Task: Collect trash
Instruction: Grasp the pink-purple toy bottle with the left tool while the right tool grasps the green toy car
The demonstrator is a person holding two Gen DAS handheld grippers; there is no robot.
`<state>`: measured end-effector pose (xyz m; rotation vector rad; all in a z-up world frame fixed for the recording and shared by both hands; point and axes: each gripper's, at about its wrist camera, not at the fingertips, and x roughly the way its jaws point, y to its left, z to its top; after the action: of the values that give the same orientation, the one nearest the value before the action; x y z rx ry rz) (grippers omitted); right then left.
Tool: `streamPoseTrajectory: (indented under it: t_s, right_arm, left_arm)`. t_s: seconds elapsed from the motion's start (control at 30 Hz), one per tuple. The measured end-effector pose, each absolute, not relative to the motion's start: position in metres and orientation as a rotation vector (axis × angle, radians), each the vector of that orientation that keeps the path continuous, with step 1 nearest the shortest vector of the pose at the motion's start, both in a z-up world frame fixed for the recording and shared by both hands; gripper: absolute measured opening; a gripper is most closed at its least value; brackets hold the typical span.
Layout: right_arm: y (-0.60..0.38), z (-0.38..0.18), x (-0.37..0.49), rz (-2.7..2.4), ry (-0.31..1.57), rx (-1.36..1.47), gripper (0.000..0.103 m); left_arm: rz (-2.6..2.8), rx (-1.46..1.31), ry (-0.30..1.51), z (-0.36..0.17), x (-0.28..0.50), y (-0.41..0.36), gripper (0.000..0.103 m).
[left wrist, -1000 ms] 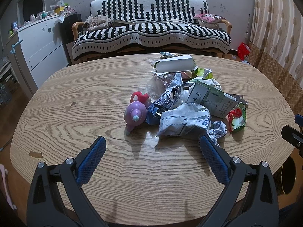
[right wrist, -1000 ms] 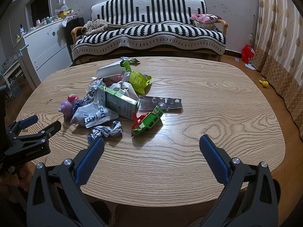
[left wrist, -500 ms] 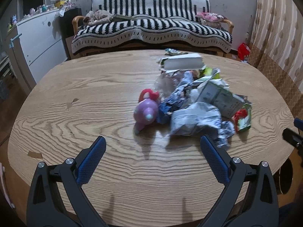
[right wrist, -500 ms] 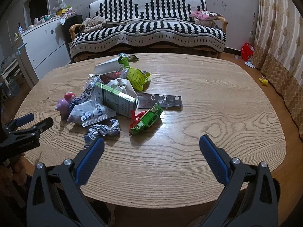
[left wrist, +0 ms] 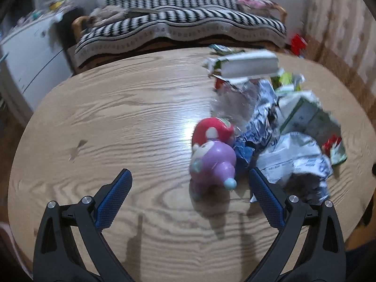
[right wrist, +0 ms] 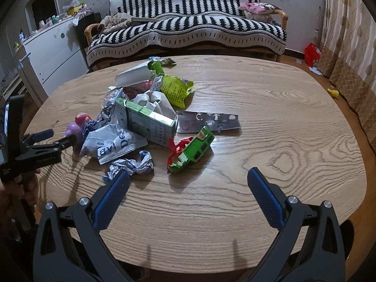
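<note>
A heap of trash lies on the oval wooden table [right wrist: 270, 122]: a green-and-white carton [right wrist: 145, 122], a white printed wrapper [right wrist: 112, 144], a crumpled foil wad [right wrist: 132, 165], a yellow-green bag [right wrist: 175, 89], an empty blister strip [right wrist: 208, 122] and a green toy truck [right wrist: 192, 150]. A purple toy [left wrist: 212, 162] with a red one [left wrist: 212, 130] behind it sits at the heap's left. My left gripper [left wrist: 190, 188] is open, its fingers either side of the purple toy's near end. My right gripper [right wrist: 188, 188] is open over bare table, just short of the truck.
A black-and-white striped sofa [right wrist: 188, 28] stands behind the table. A white cabinet [right wrist: 54, 54] is at the left, a curtain [right wrist: 350, 35] at the right. A hand holds the left gripper [right wrist: 44, 141] at the table's left edge. Bare wood spreads right of the heap.
My left gripper has moved forward and down toward the purple toy, which now looms close between the fingers. My right gripper has edged slightly nearer the heap.
</note>
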<state>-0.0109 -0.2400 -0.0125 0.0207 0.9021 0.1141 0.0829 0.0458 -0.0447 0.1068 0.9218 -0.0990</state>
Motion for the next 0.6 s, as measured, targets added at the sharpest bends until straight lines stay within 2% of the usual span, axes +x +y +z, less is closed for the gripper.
streamPoseTrajectory:
  t_s: [0.07,0.13,0.17,0.3,0.6]
  right_arm:
    - [-0.239,-0.019,-0.003,0.104,0.919,0.023,0.097]
    - [-0.239,-0.024,0.005,0.101,0.938,0.034,0.097]
    - [-0.240,-0.027,0.009,0.096,0.947,0.044,0.097]
    - [-0.242,-0.035,0.022,0.096,0.974,0.066,0.094]
    - [-0.246,-0.049,0.037,0.075,1.011,0.091,0.083]
  left_arm:
    - [-0.107,0.138,0.918,-0.050,0.087,0.042,0.090]
    - [-0.120,0.125,0.923,-0.052,0.090,0.044,0.070]
    - [-0.138,0.105,0.924,-0.052,0.092,0.046,0.066]
    - [-0.182,0.095,0.897,-0.047,0.089,0.049,0.037]
    - [-0.140,0.107,0.861,-0.035,0.072,0.053,0.033]
